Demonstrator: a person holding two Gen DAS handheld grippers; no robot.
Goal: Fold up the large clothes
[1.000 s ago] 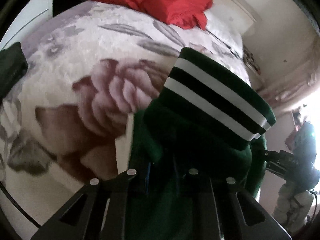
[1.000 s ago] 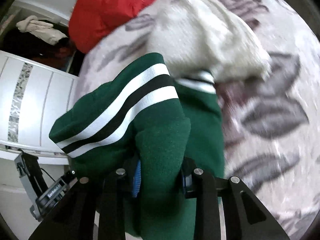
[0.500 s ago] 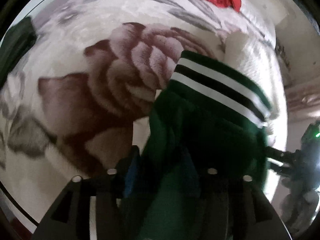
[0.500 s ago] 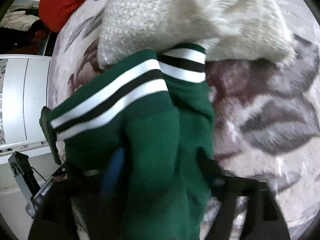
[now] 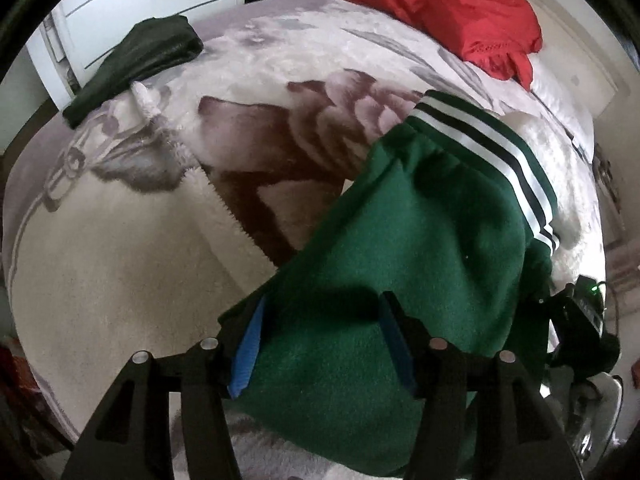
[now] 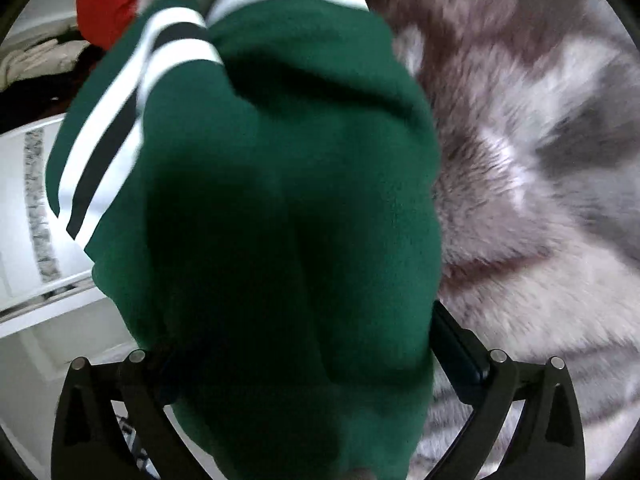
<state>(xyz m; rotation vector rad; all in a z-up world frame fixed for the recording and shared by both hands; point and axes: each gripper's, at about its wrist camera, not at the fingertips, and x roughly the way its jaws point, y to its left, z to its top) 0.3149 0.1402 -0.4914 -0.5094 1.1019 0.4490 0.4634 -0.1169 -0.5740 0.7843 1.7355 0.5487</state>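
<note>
Lying bunched on the bed, over a floral fleece blanket (image 5: 132, 248), a green fleece garment (image 5: 400, 264) with a white-and-black striped band (image 5: 492, 152) is seen in both wrist views. The left gripper (image 5: 320, 344) is being opened; its blue-padded fingers (image 5: 246, 352) stand part-way apart, with green cloth lying between them but no longer pinched. The right gripper (image 6: 304, 364) is likewise being opened, spread wide, and the green bulk (image 6: 280, 200) is draped loosely across the gap; no pad is seen pressing on it. A red item (image 5: 432, 8) and a darker folded garment (image 5: 136, 60) are noted farther up the bed, well apart from the work.

Handling, as judged: the fabric is soft, thick and limp, light for its bulk, unlikely to slip from rubbery pads but prone to slumping and hiding its own edges. Hold is best taken at the ribbed striped band or along a seam, where layers are firmer and one thickness can be gathered cleanly.
</note>
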